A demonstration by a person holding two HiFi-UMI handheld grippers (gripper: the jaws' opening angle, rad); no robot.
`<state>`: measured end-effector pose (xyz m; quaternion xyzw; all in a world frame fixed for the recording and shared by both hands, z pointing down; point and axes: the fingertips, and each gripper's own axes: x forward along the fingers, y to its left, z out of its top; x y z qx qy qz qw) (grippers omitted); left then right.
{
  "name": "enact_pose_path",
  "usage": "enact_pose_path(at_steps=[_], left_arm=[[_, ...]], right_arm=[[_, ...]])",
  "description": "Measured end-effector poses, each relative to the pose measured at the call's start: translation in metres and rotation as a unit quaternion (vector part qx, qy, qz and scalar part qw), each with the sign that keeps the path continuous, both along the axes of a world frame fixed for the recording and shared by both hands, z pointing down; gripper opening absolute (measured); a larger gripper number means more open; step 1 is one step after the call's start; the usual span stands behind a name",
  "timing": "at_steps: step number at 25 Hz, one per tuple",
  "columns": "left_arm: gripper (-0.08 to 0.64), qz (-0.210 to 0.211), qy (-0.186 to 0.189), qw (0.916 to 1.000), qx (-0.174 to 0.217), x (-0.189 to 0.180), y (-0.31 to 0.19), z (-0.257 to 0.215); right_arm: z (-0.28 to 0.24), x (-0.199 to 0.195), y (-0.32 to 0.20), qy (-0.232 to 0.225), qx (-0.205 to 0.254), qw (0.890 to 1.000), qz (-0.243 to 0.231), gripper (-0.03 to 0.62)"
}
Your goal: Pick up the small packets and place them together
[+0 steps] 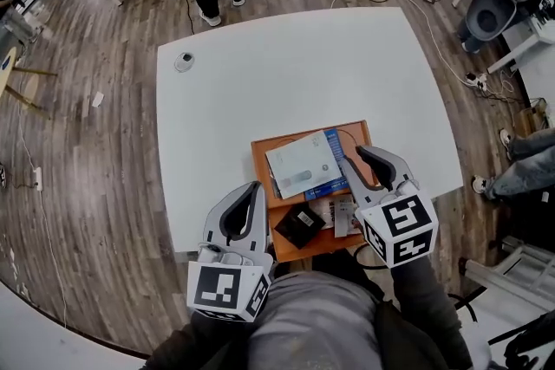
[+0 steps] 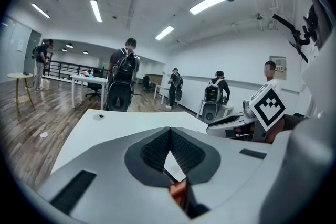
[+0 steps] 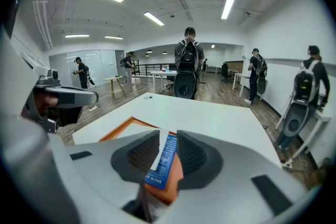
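i see blue-white flat packet (image 1: 303, 169), black small packet (image 1: 300, 225), white sachets (image 1: 342, 212) grouped on orange tray (image 1: 323, 245); right hand-held gripper (image 1: 354, 159) jaws ajar, left hand-held gripper (image 1: 254, 186) pinched closed, both empty.

Grey-brown wood floor (image 1: 87, 186), white table (image 1: 286, 74)

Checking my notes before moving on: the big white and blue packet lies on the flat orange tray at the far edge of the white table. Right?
Not quite. The big white and blue packet lies on the flat orange tray at the near edge of the white table, not the far one; the head view shows it.
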<state>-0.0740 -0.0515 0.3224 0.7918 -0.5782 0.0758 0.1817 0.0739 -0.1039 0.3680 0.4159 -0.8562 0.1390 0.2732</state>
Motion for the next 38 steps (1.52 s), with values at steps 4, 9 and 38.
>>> enact_pose_path(at_steps=[4,9,38], left_arm=[[-0.003,0.035,0.004,0.9994,-0.003,0.015,0.013,0.001],[-0.003,0.073,0.006,0.9972,-0.012,0.032,0.026,0.008],[-0.003,0.079,0.01,0.9951,-0.06,0.016,0.007,0.045]], right_arm=[[0.006,0.009,0.031,0.006,-0.016,1.0,0.008,0.101],[0.024,0.019,0.067,0.006,-0.044,0.999,0.021,0.101],[0.139,0.007,0.103,0.248,-0.198,0.943,-0.096,0.199]])
